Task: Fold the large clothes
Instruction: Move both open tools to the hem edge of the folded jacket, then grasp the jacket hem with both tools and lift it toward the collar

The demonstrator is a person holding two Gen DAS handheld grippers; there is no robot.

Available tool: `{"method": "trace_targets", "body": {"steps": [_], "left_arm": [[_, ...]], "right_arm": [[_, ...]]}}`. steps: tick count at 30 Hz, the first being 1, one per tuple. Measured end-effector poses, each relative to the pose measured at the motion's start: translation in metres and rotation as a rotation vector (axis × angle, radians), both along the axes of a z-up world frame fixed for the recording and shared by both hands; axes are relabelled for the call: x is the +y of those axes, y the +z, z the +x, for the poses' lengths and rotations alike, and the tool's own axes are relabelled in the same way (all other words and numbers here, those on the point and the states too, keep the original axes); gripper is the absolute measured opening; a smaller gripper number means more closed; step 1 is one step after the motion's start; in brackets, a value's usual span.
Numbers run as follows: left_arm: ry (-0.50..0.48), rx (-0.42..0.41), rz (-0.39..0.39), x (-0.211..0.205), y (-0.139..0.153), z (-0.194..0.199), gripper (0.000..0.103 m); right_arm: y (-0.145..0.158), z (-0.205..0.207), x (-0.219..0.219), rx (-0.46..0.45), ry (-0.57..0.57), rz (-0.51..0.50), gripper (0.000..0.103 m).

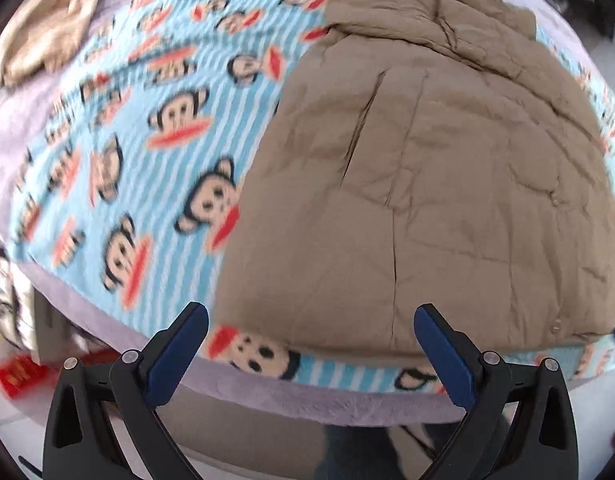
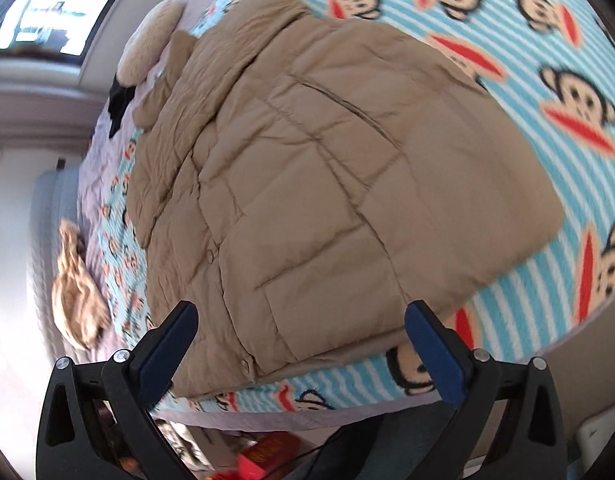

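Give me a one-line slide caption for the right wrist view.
Open right gripper above the hem of a tan puffer jacket spread on a monkey-print blanket.

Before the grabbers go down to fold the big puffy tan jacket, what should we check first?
1. Puffy tan quilted jacket lies flat on the blue striped monkey blanket: ok.
2. Left gripper open, nothing between its fingers: ok.
3. Right gripper open, nothing held: ok.
4. Jacket's near hem reachable at the bed edge, in front of both grippers: ok.
5. Far sleeve neatly tucked in: cannot tell, the top end looks bunched.
6. Snaps along the jacket's front edge fastened: cannot tell.
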State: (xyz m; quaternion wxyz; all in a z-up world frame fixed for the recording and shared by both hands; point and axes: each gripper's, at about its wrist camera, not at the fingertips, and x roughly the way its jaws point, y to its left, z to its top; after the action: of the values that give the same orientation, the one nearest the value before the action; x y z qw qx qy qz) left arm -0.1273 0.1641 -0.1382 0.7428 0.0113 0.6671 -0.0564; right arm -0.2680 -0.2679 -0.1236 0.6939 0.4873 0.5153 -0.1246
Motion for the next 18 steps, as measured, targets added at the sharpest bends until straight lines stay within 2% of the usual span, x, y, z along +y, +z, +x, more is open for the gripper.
{"method": "trace_targets", "body": {"steps": [4, 9, 11, 13, 18], "left_arm": [[0.083, 0.040, -0.127, 0.021, -0.008, -0.008, 0.103], [0.153, 0.119, -0.352, 0.035, -0.023, -0.015, 0.103], [0.157, 0.143, -0.411, 0.035, -0.028, -0.019, 0.103], [0.155, 0.170, -0.448, 0.031, -0.033, -0.022, 0.103], [0.148, 0.219, -0.468, 0.022, -0.048, -0.025, 0.103]], "right_arm": [[-0.012, -0.012, -0.005, 0.000, -0.022, 0.109, 0.103], [-0.031, -0.035, -0.018, 0.002, -0.139, 0.211, 0.103], [-0.039, -0.044, -0.024, -0.005, -0.187, 0.240, 0.103], [-0.045, -0.053, -0.029, -0.003, -0.224, 0.255, 0.103], [-0.063, -0.074, -0.044, -0.006, -0.308, 0.296, 0.103]]}}
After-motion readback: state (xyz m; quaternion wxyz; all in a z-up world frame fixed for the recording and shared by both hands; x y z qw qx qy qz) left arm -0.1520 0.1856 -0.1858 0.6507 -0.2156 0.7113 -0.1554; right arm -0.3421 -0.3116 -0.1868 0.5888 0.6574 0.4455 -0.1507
